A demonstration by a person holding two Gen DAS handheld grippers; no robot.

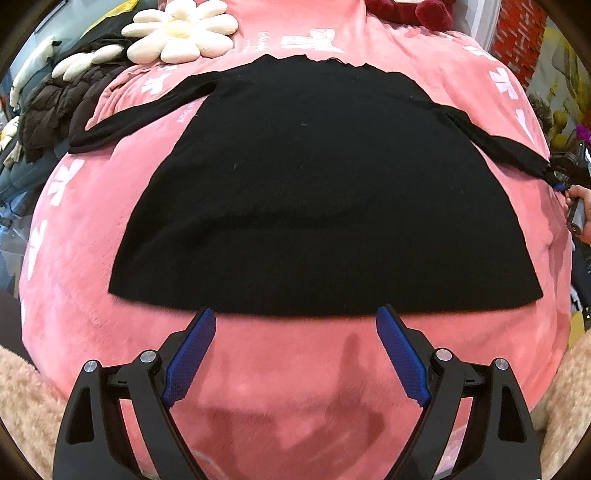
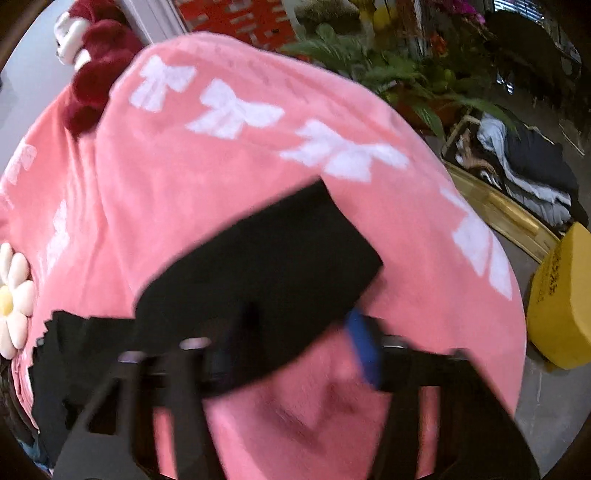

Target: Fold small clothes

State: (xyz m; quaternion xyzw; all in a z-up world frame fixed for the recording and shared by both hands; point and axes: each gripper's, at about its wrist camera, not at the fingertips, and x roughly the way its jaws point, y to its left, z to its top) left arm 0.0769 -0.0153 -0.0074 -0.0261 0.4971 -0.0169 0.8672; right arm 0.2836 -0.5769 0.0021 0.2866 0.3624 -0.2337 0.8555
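Observation:
A black long-sleeved top (image 1: 317,192) lies flat on a pink blanket (image 1: 295,369) with white bows, both sleeves spread outward. My left gripper (image 1: 295,325) is open, its blue fingertips (image 1: 207,321) just short of the hem and nothing between them. At the far right edge, my right gripper (image 1: 559,182) holds the end of the right sleeve (image 1: 509,151), a hand (image 1: 580,195) behind it. The right wrist view is blurred: the sleeve (image 2: 273,266) lies across my right gripper (image 2: 306,332), one blue pad (image 2: 364,347) shows, and cloth hides the other.
A daisy cushion (image 1: 181,31) and a dark padded jacket (image 1: 55,107) lie at the blanket's far left. A dark red plush toy (image 2: 96,74) sits at the back. Beside the bed are a yellow box (image 2: 561,302), plants (image 2: 406,81) and stacked clothes (image 2: 532,173).

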